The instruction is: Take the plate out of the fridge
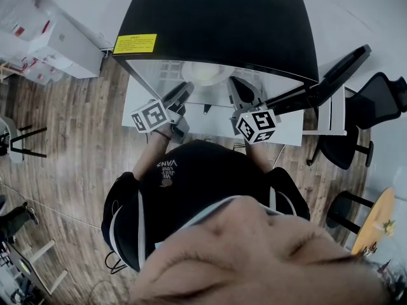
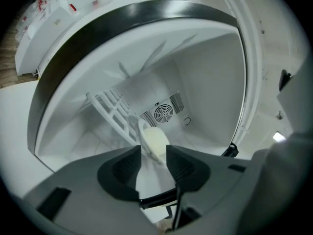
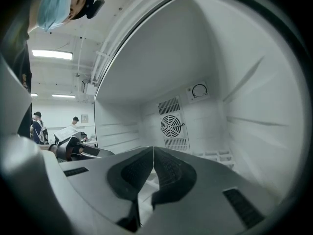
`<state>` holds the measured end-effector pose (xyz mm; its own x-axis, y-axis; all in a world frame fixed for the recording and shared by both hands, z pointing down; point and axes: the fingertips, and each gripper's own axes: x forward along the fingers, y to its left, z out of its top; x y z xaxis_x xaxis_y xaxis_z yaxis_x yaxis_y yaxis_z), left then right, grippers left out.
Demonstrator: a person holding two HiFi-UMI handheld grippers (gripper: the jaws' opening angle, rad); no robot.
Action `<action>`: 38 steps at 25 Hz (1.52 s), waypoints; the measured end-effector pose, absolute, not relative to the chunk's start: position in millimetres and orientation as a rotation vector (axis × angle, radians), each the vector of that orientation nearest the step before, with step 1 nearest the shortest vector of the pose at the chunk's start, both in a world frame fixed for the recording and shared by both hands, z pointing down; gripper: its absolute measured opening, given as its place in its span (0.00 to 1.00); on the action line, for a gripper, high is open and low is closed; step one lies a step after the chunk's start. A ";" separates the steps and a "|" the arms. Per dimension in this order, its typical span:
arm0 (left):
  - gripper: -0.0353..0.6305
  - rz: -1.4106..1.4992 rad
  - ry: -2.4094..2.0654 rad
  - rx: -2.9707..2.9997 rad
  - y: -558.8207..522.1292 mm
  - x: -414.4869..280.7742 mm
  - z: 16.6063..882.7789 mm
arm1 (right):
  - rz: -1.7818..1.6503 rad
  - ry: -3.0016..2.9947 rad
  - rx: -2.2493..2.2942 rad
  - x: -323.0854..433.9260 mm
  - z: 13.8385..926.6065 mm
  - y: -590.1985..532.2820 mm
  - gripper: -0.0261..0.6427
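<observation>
Head view: a person leans over the open fridge (image 1: 216,24), its door (image 1: 324,81) swung to the right, with both grippers reaching into the cavity.
Plate: the pale plate (image 1: 206,73) is inside the fridge on the white floor, towards the back. In the left gripper view it (image 2: 154,142) lies just beside a white rack (image 2: 115,112) and in front of the round fan grille (image 2: 164,113).
Left gripper: the left gripper (image 2: 153,152) has its jaws spread wide and holds nothing. The plate shows through the gap, and the pads do not appear to press on it.
Right gripper: the right gripper (image 3: 153,150) has its jaws closed together with nothing between them. It sits level inside the fridge, facing the back wall.
Step in hand: judging by the plate framed in the gap, this is the approach, with the left jaws lined up and no grasp made yet.
Next move: it probably calls for easing the left gripper forward until the rim sits between the pads. After that comes closing firmly and drawing the plate out clear of the rack and door frame.
</observation>
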<state>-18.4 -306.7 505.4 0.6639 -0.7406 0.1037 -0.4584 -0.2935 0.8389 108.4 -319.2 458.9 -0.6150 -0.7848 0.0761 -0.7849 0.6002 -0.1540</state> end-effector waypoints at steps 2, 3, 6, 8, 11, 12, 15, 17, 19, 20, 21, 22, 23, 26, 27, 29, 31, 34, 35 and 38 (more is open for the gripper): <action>0.26 -0.397 -0.925 1.935 -307.8 -16.7 504.0 | 0.273 -2.808 1.380 109.0 459.4 -318.9 0.06; 0.26 -0.405 -0.918 1.927 -308.4 -15.7 503.7 | 0.273 -2.808 1.380 109.1 459.4 -318.7 0.06; 0.26 -0.422 -0.906 1.894 -310.7 -13.6 505.7 | 0.271 -2.810 1.381 109.4 458.6 -317.2 0.06; 0.26 -0.437 -0.899 1.869 -311.8 -13.2 506.5 | 0.273 -2.810 1.385 110.1 458.6 -316.1 0.06; 0.26 -0.464 -0.884 1.831 -313.8 -13.1 506.1 | 0.278 -2.805 1.394 112.8 459.6 -315.3 0.06; 0.26 -0.472 -0.879 1.820 -314.2 -13.3 506.0 | 0.279 -2.804 1.398 114.0 460.0 -315.0 0.06; 0.26 -0.489 -0.870 1.793 -314.7 -13.9 505.3 | 0.280 -2.799 1.404 116.3 460.5 -314.5 0.06; 0.26 -0.497 -0.867 1.778 -314.7 -14.0 505.7 | 0.281 -2.798 1.403 116.7 461.1 -314.3 0.06; 0.26 -0.501 -0.861 1.770 -314.7 -13.7 506.3 | 0.284 -2.800 1.399 116.4 461.7 -314.1 0.06; 0.26 -0.503 -0.856 1.764 -314.7 -13.3 506.8 | 0.285 -2.801 1.397 116.0 461.9 -314.1 0.06; 0.26 -0.506 -0.849 1.756 -314.7 -12.5 507.3 | 0.286 -2.802 1.395 115.4 462.1 -314.1 0.06; 0.26 -0.511 -0.842 1.748 -314.5 -11.7 507.6 | 0.286 -2.802 1.393 114.7 462.4 -314.1 0.06; 0.26 -0.515 -0.837 1.742 -314.4 -11.1 507.5 | 0.286 -2.803 1.390 114.0 462.6 -314.2 0.06; 0.26 -0.522 -0.836 1.737 -313.7 -10.7 506.9 | 0.290 -2.803 1.380 112.4 463.4 -313.8 0.06; 0.26 -0.523 -0.835 1.736 -313.7 -10.8 507.0 | 0.291 -2.803 1.378 112.4 463.7 -313.7 0.06; 0.26 -0.523 -0.835 1.731 -314.8 -10.8 507.8 | 0.293 -2.803 1.378 112.6 464.0 -313.9 0.06; 0.26 -0.524 -0.835 1.725 -316.0 -10.8 508.3 | 0.293 -2.804 1.379 112.8 463.8 -313.8 0.06; 0.26 -0.531 -0.833 1.713 -316.5 -11.1 508.8 | 0.293 -2.803 1.382 113.9 463.7 -313.2 0.06; 0.26 -0.538 -0.829 1.704 -316.7 -11.2 509.0 | 0.294 -2.802 1.384 114.5 464.0 -313.1 0.06; 0.24 -0.557 -0.818 1.677 -317.7 -11.0 508.3 | 0.296 -2.800 1.389 115.7 465.4 -313.0 0.06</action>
